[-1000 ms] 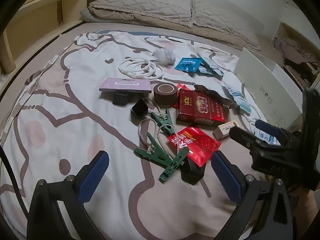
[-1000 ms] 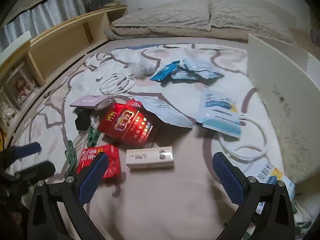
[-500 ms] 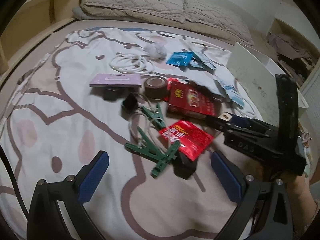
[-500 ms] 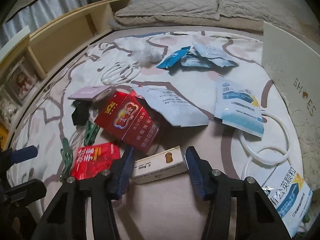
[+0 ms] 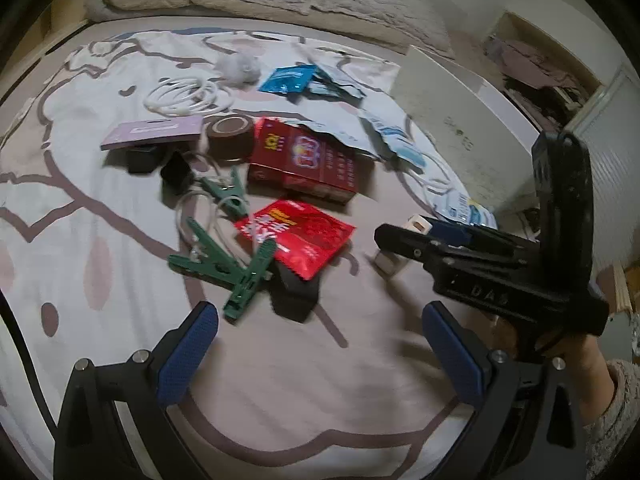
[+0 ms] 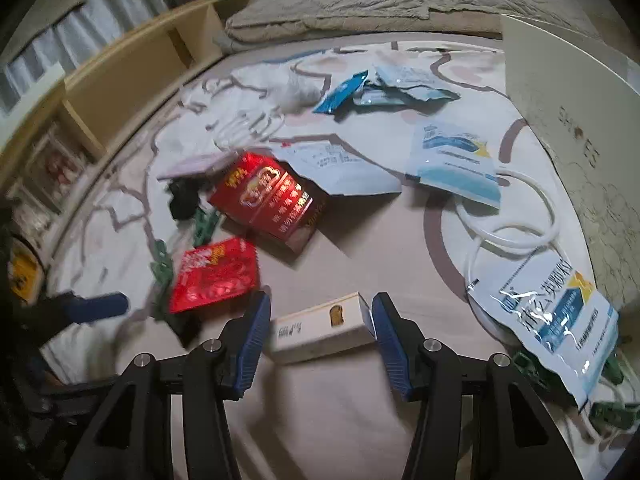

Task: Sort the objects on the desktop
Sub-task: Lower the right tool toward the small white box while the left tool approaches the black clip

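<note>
A small white box (image 6: pixel 320 332) lies crosswise between the blue pads of my right gripper (image 6: pixel 320 320), which is shut on its two ends just above the bed sheet. In the left wrist view that right gripper (image 5: pixel 404 240) comes in from the right with the white box (image 5: pixel 390 262) at its tips. My left gripper (image 5: pixel 318 320) is open over bare sheet, nothing between its fingers. Just beyond it lie green clips (image 5: pixel 224 268), a red sachet (image 5: pixel 296 236), a red carton (image 5: pixel 308 160), a brown tape roll (image 5: pixel 230 136) and a purple card (image 5: pixel 152 132).
A white cable coil (image 5: pixel 184 96) and blue sachets (image 5: pixel 288 80) lie farther back. A white shoe-box lid (image 6: pixel 572 100) stands at the right, with blue-and-white packets (image 6: pixel 460 160) and a white tube ring (image 6: pixel 516 216) beside it. Wooden shelves (image 6: pixel 120 72) run along the left; pillows lie at the far end.
My right gripper's jaws went from wide apart to closed on the white box. In the left view the right gripper moved leftward towards the red sachet, and the left gripper tipped downward.
</note>
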A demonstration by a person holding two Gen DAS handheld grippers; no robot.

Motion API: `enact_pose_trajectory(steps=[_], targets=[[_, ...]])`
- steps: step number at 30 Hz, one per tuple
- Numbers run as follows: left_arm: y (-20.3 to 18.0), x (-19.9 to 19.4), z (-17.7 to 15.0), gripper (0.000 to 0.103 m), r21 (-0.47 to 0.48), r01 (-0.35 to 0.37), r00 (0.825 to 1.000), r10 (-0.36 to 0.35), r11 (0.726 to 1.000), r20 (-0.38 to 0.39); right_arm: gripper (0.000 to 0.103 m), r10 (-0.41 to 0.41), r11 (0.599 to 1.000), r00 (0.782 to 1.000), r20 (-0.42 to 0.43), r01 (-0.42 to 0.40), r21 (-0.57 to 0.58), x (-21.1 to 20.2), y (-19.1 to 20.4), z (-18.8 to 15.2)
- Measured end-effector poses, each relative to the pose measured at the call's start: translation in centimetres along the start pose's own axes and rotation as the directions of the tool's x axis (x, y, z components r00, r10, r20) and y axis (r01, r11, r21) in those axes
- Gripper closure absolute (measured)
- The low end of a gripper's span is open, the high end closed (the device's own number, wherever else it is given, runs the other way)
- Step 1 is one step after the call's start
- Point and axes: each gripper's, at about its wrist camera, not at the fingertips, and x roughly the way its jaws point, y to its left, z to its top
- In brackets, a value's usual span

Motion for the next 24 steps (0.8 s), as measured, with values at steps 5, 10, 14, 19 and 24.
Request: enact_pose_trajectory(steps=[5,10,14,19,24], targets=[[-0.4,0.2,-0.2,0.011,0.002,0.056,0.998,-0.056,0.998,-0.027,0.05,0.022,0.999,0.999,0.036,-0.023,0.04,-0.9,-0.5,0.7],[-0.5,0.4,-0.3,0.018,-0.004,0.095,0.994,-0.095,0.995,-0.056,0.05,0.039,0.997,0.998,0.054,-0.043,0.065,-1.0,-1.0,1.4],[-0.9,0.8,-0.4,0.019,0.008,0.089,0.994,-0.089,0.996,-0.068,0.052,0.043,0.995,0.998,0.048,-0.047,0.085,-0.2,-1.2,1.9],[-0.6,2.1,-0.5,0.024,-0.001,0.066,0.992,-0.065,0.998,-0.108,0.057,0.022,0.997,1.0,0.022,-0.023,0.072,1.4,-1.0,2.3],[-0.2,3.1,-0.4,0.031,-0.019,0.054,0.99,-0.056,0.998,-0.126,0.058,-0.004,0.999,1.0,-0.008,0.004,0.046,2.4,-1.0,1.8]])
